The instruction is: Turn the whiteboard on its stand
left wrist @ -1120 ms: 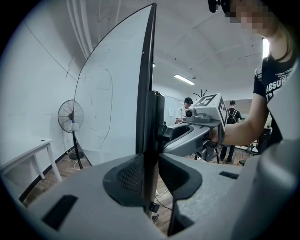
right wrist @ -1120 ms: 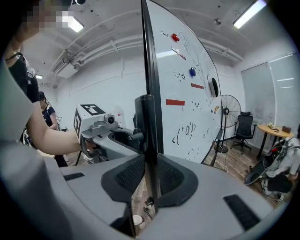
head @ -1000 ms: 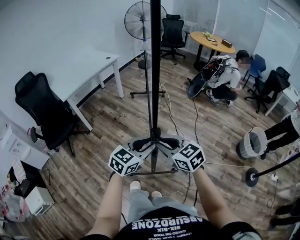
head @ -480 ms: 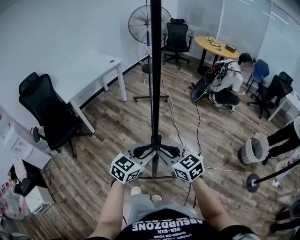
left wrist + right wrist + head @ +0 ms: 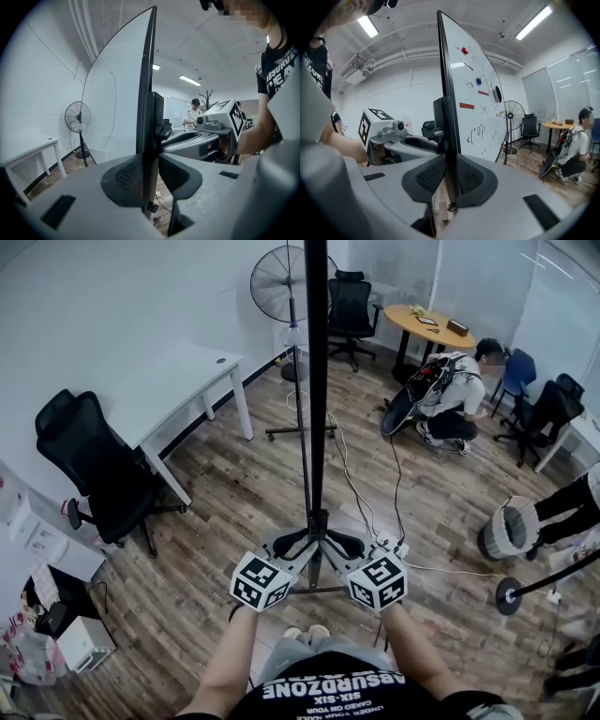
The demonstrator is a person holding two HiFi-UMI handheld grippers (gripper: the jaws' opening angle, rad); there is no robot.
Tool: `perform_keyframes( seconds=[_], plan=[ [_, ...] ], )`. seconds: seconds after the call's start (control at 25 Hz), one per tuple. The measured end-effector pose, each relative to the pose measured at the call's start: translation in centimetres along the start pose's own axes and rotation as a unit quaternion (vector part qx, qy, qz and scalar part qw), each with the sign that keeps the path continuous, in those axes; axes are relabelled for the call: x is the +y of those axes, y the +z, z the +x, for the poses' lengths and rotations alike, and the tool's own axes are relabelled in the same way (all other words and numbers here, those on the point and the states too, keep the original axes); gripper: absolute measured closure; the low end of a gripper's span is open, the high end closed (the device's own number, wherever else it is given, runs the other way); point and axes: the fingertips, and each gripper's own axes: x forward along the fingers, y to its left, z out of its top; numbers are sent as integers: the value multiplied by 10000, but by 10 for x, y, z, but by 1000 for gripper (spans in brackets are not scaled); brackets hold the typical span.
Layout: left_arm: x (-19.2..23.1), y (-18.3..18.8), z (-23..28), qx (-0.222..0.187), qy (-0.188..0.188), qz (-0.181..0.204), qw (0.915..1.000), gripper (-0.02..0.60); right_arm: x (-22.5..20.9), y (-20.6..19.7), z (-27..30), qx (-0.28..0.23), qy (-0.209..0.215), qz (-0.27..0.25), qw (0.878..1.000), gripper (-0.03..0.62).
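We stand at the near end of the whiteboard (image 5: 317, 381). It rises upright on its stand (image 5: 300, 431) over the wooden floor (image 5: 234, 493) and appears edge-on in the head view, as a thin dark line running away from us.

Left of the whiteboard a long white worktop (image 5: 178, 381) stands against the wall, with a black office chair (image 5: 89, 460) beside it. Near the whiteboard's far end is a standing fan (image 5: 281, 282). Well to the right of the whiteboard a person (image 5: 450, 395) crouches on the floor just beside a round table (image 5: 441, 326).

Both tools meet at the whiteboard's near upright edge, one from each side. The left hand-held gripper (image 5: 151, 176) reaches in from the whiteboard's left, and its ribbed pads are closed partway onto the dark frame, one pad on each face. The right hand-held gripper (image 5: 451, 176) comes in from the whiteboard's right. Its jaws have just been closing, and its pads now clamp the same edge between them.

On the whiteboard's right face we see scribbles, a red magnet (image 5: 464, 50) and a blue magnet (image 5: 478, 81).
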Motion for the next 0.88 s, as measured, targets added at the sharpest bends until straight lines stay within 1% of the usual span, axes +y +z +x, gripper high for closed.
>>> perform_keyframes(
  seconds=[0.08, 0.32, 0.4, 0.48, 0.52, 0.68, 0.8, 0.88],
  plan=[
    [-2, 1, -5, -7, 30, -42, 10000, 483, 2, 0, -1, -17, -121, 103, 9999, 531],
    [1, 14, -27, -452, 413, -377, 9974, 483, 12, 5, -11, -231, -418, 308, 9984, 537],
    [-2, 19, -34, -575, 544, -429, 9959, 483, 17, 6, -17, -298, -508, 385, 9975, 550],
    [-6, 25, -40, -688, 664, -451, 9944, 486, 22, 7, -24, -334, -586, 457, 9967, 579],
    [-8, 28, -44, -734, 721, -452, 9937, 494, 24, 8, -27, -356, -599, 488, 9964, 591],
    [-17, 36, -54, -868, 912, -451, 9910, 555, 39, 16, -35, -417, -534, 494, 9965, 595],
    [-25, 35, -56, -787, 1016, -325, 9912, 574, 47, 20, -38, -363, -506, 336, 9975, 595],
    [-30, 32, -56, -740, 1038, -296, 9914, 575, 50, 22, -41, -371, -522, 268, 9976, 595]
  ],
)
